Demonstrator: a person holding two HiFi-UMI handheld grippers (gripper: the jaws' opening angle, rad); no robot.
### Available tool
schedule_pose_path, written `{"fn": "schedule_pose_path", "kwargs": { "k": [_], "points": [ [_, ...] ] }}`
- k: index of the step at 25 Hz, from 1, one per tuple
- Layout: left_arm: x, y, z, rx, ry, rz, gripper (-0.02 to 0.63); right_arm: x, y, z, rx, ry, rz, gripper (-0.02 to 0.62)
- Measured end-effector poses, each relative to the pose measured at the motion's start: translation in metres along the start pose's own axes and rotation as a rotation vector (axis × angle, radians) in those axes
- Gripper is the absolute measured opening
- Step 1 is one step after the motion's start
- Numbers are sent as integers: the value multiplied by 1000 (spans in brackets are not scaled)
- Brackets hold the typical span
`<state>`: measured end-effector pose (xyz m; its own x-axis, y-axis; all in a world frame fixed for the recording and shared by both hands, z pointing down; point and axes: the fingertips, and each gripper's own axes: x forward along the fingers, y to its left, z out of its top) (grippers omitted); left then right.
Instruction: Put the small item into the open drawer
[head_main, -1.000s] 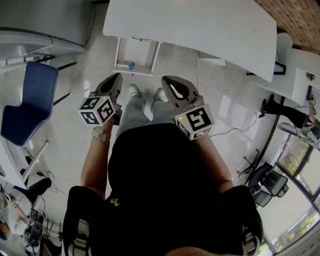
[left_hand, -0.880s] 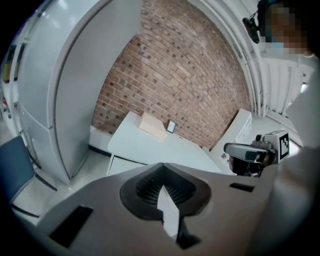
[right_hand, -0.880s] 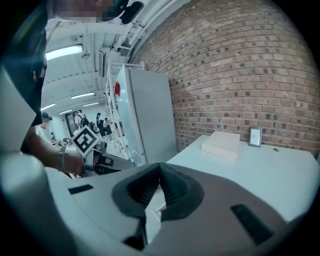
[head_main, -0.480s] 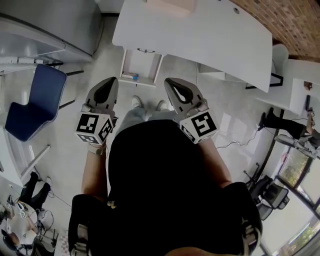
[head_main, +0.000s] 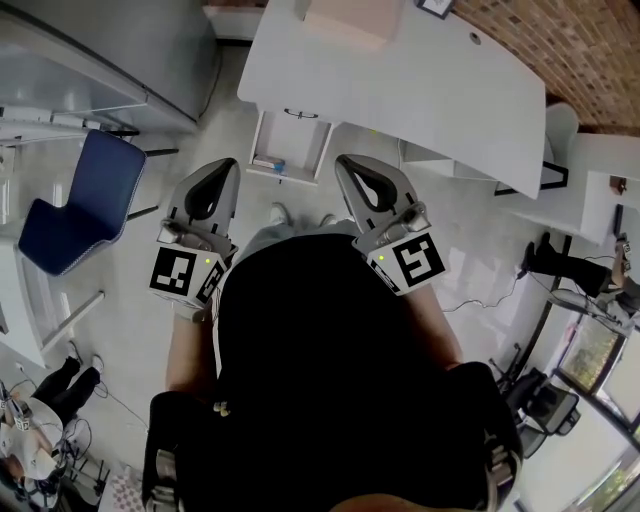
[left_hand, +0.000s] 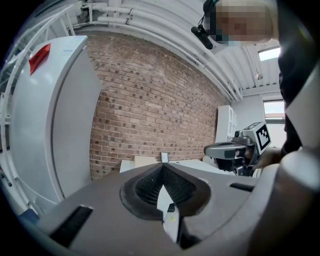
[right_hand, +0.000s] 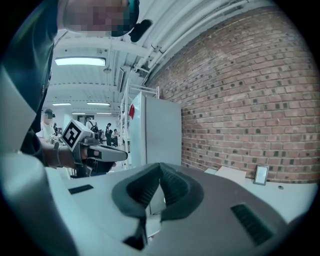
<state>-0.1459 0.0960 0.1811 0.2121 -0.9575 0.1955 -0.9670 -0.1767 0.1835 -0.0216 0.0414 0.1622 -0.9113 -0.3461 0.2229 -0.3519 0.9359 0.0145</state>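
Desk drawer (head_main: 298, 135) holds small item (head_main: 270, 164) crosswise; left hand-held gripper (head_main: 227, 165), right hand-held gripper (head_main: 344, 161) closed.

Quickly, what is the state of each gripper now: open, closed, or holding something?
Left gripper: closed, jaws together, holding nothing.
Right gripper: closed, jaws together, holding nothing.

A desk (head_main: 430, 90) fills the upper middle of the head view, with a box (head_main: 350, 18) on it at the top edge. An open drawer (head_main: 298, 132) juts out below its left end, a small item (head_main: 270, 164) lying inside. A chair (head_main: 85, 200) stands at the left.
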Motion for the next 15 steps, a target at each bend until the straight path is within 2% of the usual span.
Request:
{"fn": "schedule_pose_path", "kwargs": {
  "k": [7,15],
  "points": [
    [-4,-7,17,42,-43,9,3,5,5,14,-15,-36,26,11],
    [-2,-3,20,31,-48,21,3,15,11,21,-28,-50,54,11]
  ]
}}
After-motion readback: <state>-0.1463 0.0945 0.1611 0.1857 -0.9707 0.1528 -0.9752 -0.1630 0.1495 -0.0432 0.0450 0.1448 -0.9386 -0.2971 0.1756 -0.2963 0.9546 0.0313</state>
